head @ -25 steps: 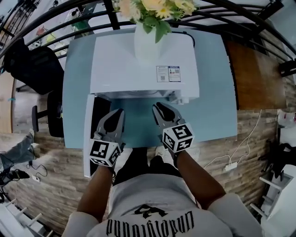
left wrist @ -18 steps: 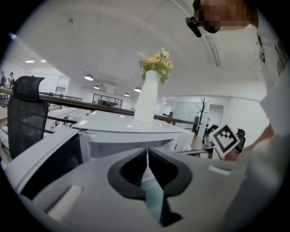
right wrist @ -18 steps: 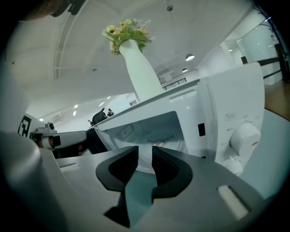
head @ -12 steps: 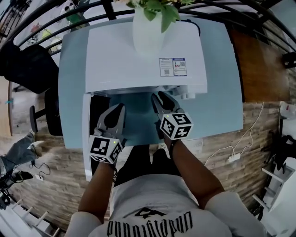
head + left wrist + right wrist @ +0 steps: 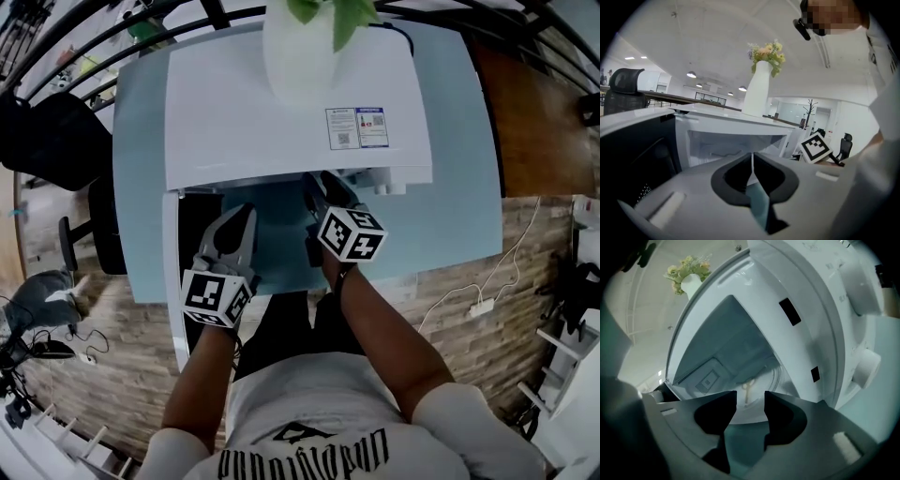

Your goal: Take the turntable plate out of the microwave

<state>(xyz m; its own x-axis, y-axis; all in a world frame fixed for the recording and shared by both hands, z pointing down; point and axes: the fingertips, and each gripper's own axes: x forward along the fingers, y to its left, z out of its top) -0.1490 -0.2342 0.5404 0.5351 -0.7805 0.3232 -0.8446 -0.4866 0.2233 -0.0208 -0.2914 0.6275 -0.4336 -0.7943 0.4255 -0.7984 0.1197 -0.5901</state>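
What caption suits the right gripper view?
Right tongs, empty and just opening, face the turntable plate inside the open microwave.

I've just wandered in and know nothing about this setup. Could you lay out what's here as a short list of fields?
Appliance: microwave, door swung open
On top: vase of flowers
Stands on: pale blue table
Inside: glass plate, lying in the microwave, untouched
Left claw: shut, empty
Right claw: jaws have just been opening, nothing between them, aimed into the microwave
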